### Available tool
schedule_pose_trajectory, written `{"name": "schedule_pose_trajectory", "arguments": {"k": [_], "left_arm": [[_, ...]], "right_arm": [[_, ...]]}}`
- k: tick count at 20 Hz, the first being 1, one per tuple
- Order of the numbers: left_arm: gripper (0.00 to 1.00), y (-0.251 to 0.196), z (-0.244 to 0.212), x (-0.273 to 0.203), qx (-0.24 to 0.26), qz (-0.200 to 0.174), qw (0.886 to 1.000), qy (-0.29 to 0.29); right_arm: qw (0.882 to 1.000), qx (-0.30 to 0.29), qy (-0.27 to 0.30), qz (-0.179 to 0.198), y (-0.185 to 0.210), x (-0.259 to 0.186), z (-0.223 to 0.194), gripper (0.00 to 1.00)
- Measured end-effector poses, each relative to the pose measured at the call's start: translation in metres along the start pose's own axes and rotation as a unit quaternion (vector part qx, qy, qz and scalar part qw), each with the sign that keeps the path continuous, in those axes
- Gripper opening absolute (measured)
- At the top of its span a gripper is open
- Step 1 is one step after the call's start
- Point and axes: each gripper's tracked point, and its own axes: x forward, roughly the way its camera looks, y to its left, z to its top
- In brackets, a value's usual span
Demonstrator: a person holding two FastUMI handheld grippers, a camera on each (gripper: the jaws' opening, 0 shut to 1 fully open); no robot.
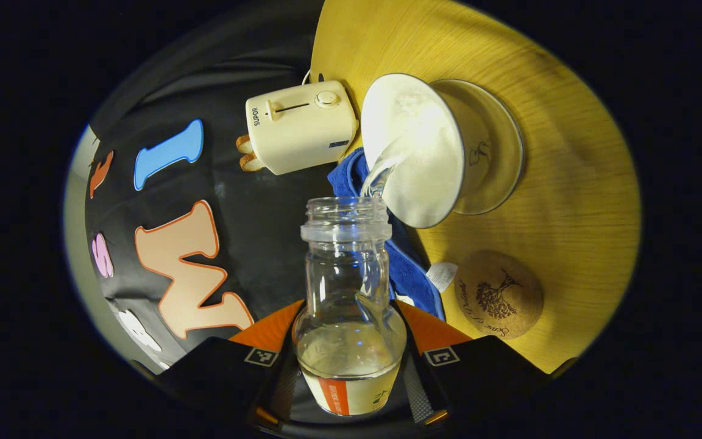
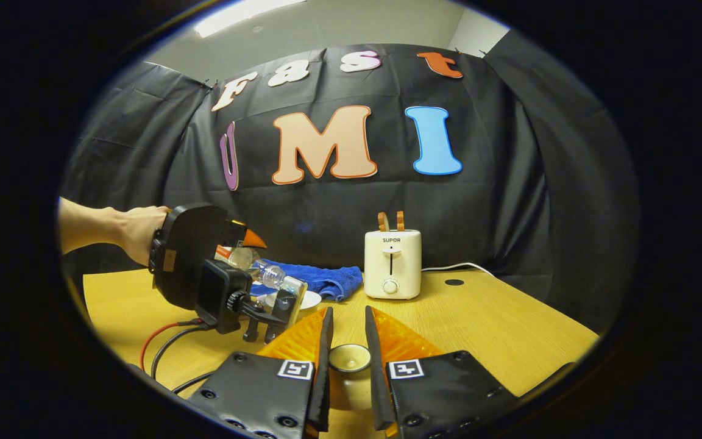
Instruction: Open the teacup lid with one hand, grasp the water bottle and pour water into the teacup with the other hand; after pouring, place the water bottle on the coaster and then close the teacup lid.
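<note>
Glass water bottle point(image 1: 349, 305), round cork coaster point(image 1: 498, 302)

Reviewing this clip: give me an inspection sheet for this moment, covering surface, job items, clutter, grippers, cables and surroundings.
Surface: wooden table, light grain.
Job's things: water bottle uncapped and tipped, a stream of water running into the white teacup on its saucer; teacup lid off the cup; cork coaster bare, beside the saucer.
Clutter: blue towel behind the cup; cream toaster with toast in its slots.
Grippers: left gripper shut on the water bottle, held by a hand; right gripper shut on the teacup lid's knob.
Cables: red and black leads from the left gripper; white toaster cord.
Surroundings: black cloth wall.
</note>
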Motion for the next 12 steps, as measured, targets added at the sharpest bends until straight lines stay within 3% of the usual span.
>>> {"name": "schedule_pose_trajectory", "arguments": {"k": [8,12], "left_arm": [[0.71,0.0014,0.0047,-0.0012,0.076,0.013,0.997,0.005],[0.71,0.0031,0.0055,-0.0034,0.083,0.015,0.996,0.004]], "right_arm": [[1.000,0.000,0.000,0.001,0.0003,-0.0005,0.0010,0.31],[1.000,0.000,0.001,0.001,0.0004,0.0001,0.0012,0.31]]}}
